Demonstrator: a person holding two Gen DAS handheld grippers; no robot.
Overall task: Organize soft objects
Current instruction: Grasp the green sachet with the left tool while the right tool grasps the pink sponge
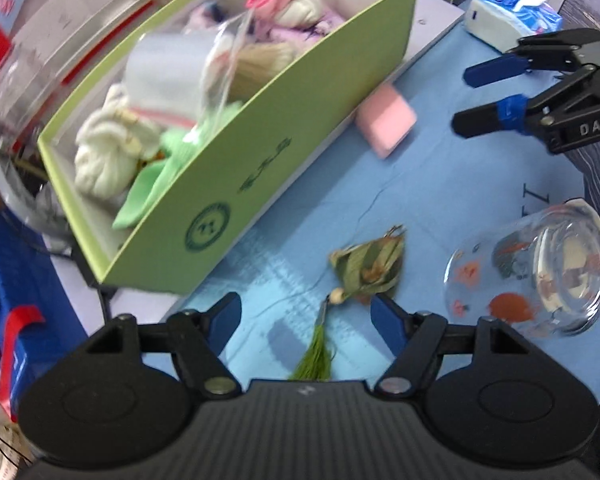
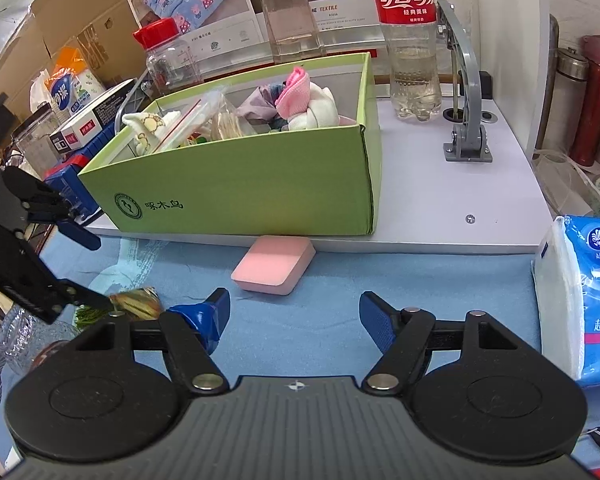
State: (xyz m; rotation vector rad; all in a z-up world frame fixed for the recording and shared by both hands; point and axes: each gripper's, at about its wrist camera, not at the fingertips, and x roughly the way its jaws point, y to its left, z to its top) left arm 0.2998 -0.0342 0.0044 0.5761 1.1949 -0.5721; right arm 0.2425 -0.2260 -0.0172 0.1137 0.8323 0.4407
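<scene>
A green cardboard box (image 1: 220,184) (image 2: 240,184) on the grey shelf holds several soft things: cream and pink cloth bundles, a green cloth and a clear bag. A pink sponge (image 1: 386,120) (image 2: 274,266) lies on the blue mat against the shelf edge. A leaf-patterned sachet with a green tassel (image 1: 370,266) (image 2: 138,302) lies on the mat. My left gripper (image 1: 305,318) (image 2: 92,268) hangs open over the tassel, pointing steeply down and holding nothing. My right gripper (image 2: 296,316) (image 1: 460,100) stands open and empty, a short way before the sponge.
A printed glass cup (image 1: 532,276) (image 2: 20,340) lies on its side on the mat beside the sachet. A tissue pack (image 2: 584,300) (image 1: 512,12) sits at the mat's right. Bottles, jars and a grey bracket (image 2: 466,92) stand behind the box.
</scene>
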